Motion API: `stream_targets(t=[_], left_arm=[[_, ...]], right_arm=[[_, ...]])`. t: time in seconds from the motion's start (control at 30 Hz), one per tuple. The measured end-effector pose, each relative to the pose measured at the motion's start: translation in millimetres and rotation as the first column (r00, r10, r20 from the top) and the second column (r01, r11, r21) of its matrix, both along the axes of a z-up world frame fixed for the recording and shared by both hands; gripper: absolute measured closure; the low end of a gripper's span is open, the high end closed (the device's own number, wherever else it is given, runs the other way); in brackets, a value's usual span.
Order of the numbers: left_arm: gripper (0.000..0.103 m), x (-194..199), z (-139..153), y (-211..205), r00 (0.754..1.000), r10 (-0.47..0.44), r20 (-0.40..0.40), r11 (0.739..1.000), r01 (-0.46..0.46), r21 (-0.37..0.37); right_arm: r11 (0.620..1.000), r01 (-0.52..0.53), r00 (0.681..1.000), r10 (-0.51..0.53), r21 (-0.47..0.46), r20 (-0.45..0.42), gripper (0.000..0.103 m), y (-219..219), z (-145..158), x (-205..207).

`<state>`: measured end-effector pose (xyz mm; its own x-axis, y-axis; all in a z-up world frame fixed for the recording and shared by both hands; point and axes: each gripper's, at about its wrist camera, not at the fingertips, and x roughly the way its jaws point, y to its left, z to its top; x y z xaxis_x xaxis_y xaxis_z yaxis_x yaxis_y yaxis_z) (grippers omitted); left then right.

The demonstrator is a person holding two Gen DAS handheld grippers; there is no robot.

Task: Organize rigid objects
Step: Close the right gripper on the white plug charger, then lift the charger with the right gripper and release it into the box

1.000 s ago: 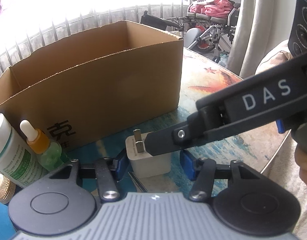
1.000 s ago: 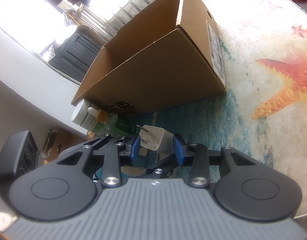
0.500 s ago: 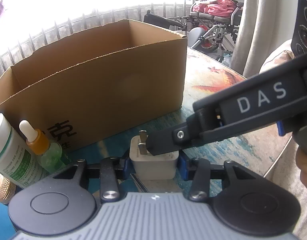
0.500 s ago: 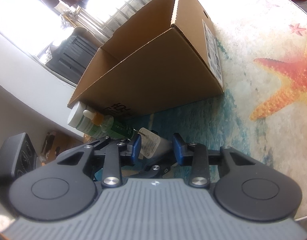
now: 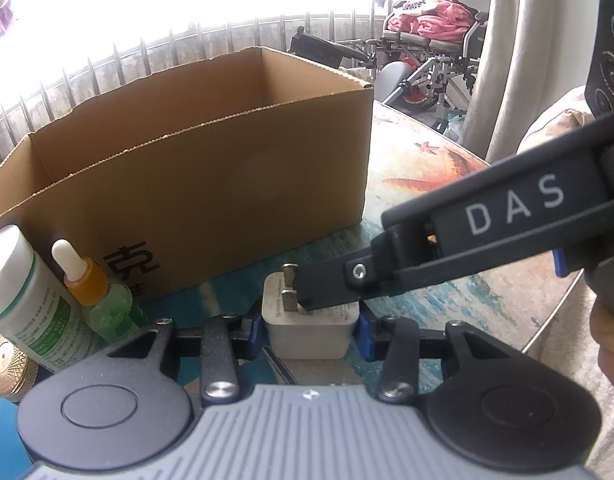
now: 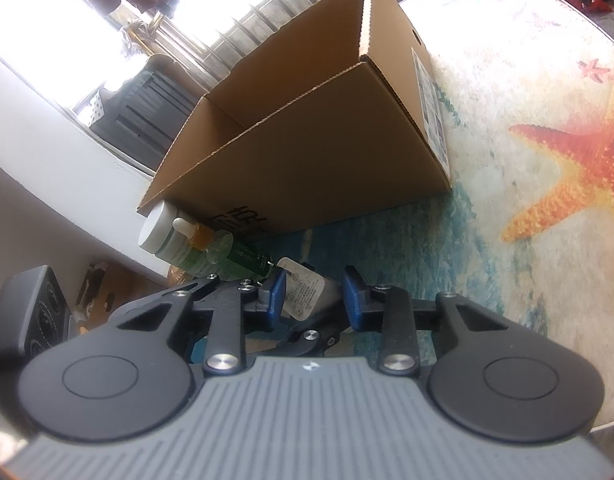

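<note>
A white plug adapter (image 5: pixel 307 328) with two metal prongs sits between the blue pads of my left gripper (image 5: pixel 309 330), which is shut on its sides. My right gripper (image 6: pixel 313 298) reaches in from the right; its black finger (image 5: pixel 335 284) lies over the adapter's top by the prongs. In the right wrist view the adapter (image 6: pixel 303 296) sits between the right pads, with a gap on its right side. An open cardboard box (image 5: pixel 195 176) stands just behind on the table.
A white and green bottle (image 5: pixel 23 292) and an orange-capped dropper bottle (image 5: pixel 95 292) stand left of the adapter against the box. A gold round lid (image 5: pixel 5 364) lies at far left. The table edge (image 5: pixel 555 316) curves at right. A wheelchair stands beyond.
My left gripper has closed from open onto the adapter's sides. The view has risen slightly relative to the box. The right gripper stays over the adapter.
</note>
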<state>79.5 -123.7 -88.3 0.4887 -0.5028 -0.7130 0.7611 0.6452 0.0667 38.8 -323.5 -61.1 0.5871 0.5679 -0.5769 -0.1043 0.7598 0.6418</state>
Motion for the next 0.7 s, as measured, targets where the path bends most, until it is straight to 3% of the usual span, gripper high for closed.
stream_targets(t=[0.27, 0.53, 0.7], left_arm=[[0.059, -7.7, 24.5, 8.8, 1.000, 0.008, 0.024, 0.999, -0.007, -0.048], [0.059, -3.9, 84.3, 15.8, 0.993, 0.037, 0.110, 0.990, -0.022, -0.137], [0.059, 24.3, 122.5, 10.6, 0.987, 0.079, 0.139, 0.987, -0.058, -0.150]], right_arm=[[1.000, 0.000, 0.998, 0.001, -0.016, 0.058, 0.072, 3.6, 27.3, -12.8], [0.998, -0.019, 0.980, 0.032, -0.063, 0.197, 0.072, 11.4, 94.6, -14.4], [0.990, -0.072, 0.957, 0.104, -0.124, 0.272, 0.073, 20.9, 137.6, 18.8]])
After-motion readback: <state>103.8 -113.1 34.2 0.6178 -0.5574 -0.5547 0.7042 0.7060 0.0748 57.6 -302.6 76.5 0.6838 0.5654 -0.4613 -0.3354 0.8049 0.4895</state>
